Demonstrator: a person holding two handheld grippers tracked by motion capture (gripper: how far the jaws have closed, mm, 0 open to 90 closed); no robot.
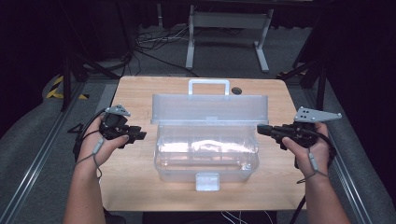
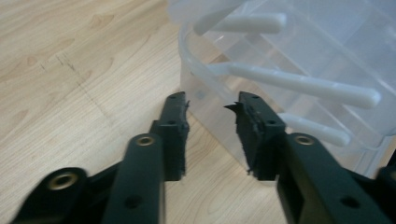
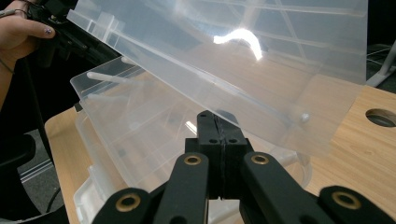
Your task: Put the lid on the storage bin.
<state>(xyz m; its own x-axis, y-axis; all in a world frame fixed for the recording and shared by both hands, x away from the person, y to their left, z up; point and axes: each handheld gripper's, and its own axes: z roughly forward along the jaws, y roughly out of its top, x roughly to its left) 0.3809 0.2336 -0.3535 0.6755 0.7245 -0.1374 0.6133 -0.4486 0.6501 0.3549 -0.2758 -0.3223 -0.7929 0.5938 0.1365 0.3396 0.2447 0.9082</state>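
Now your left gripper [image 1: 140, 135], jaws apart, sits at the box's [image 1: 205, 154] nine o'clock; your right gripper [image 1: 261, 129], jaws together, at three.

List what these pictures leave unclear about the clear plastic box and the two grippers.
- What lies inside the box: high view, glare and see-through walls blur it.
- Whether the right gripper touches the lid: right gripper view, its shut jaws cover the spot.
- The front latch: high view, too small to tell its state.
- The left gripper: open, nothing between its jaws; body cut off at the bottom edge.
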